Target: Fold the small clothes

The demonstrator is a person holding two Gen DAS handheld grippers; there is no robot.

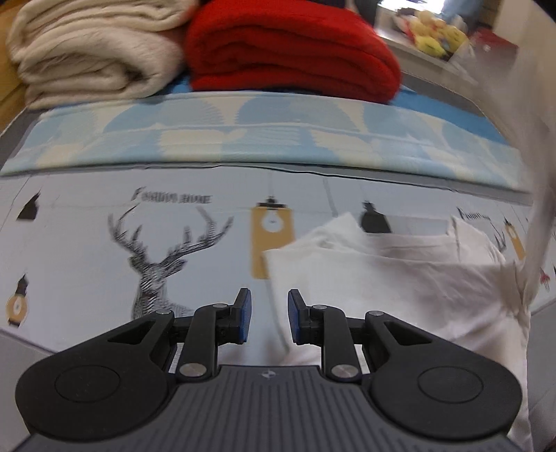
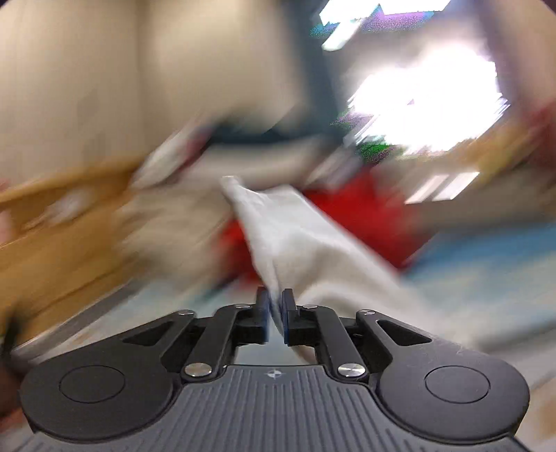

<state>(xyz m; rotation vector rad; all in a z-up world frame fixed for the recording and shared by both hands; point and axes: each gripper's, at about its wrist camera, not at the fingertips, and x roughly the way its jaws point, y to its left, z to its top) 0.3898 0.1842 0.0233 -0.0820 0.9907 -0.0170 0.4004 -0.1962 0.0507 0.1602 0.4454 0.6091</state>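
Note:
A white garment [image 1: 399, 278] lies crumpled on the deer-print sheet [image 1: 104, 264], at the right of the left wrist view. My left gripper [image 1: 269, 313] hovers over the garment's left edge with its blue pads apart and nothing pinched between them. A blurred pale streak of cloth [image 1: 535, 167] rises along the right edge of that view. In the right wrist view, which is heavily blurred, my right gripper [image 2: 275, 313] is shut on a fold of the white garment [image 2: 288, 236]. The fabric stands up between the pads and trails off to the right.
A folded beige blanket [image 1: 90, 52] and a folded red blanket [image 1: 288, 52] sit at the far side, behind a light-blue patterned cloth [image 1: 243, 139]. Yellow toys [image 1: 431, 31] lie at the back right. Wooden furniture [image 2: 52, 243] shows at the left of the right wrist view.

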